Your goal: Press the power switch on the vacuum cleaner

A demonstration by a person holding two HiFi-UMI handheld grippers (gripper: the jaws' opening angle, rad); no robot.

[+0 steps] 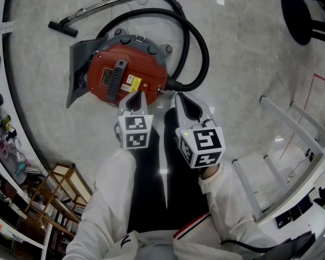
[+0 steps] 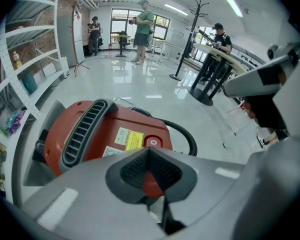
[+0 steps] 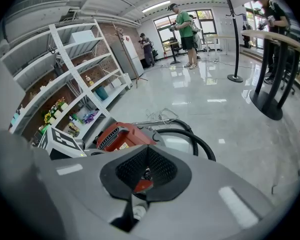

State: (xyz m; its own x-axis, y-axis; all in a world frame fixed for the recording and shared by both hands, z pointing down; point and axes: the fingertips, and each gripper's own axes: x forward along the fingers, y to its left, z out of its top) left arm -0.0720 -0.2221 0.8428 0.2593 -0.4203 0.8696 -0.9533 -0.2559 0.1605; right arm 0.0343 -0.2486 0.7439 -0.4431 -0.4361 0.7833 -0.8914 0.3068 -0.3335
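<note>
Nearest the person, the left claw (image 1: 135, 96) hangs over the vacuum cleaner's (image 1: 124, 72) near edge, its jaws pressed together on nothing. The right claw (image 1: 180, 98), likewise closed and empty, sits just off the cleaner's side where the hose (image 1: 201, 50) joins. The power switch (image 2: 152, 142), a red button beside the yellow label, lies just beyond the left claw's tip. A slanted push could slip off onto the label, or shove the cleaner along the glossy floor (image 1: 249, 42) instead of clicking.
</note>
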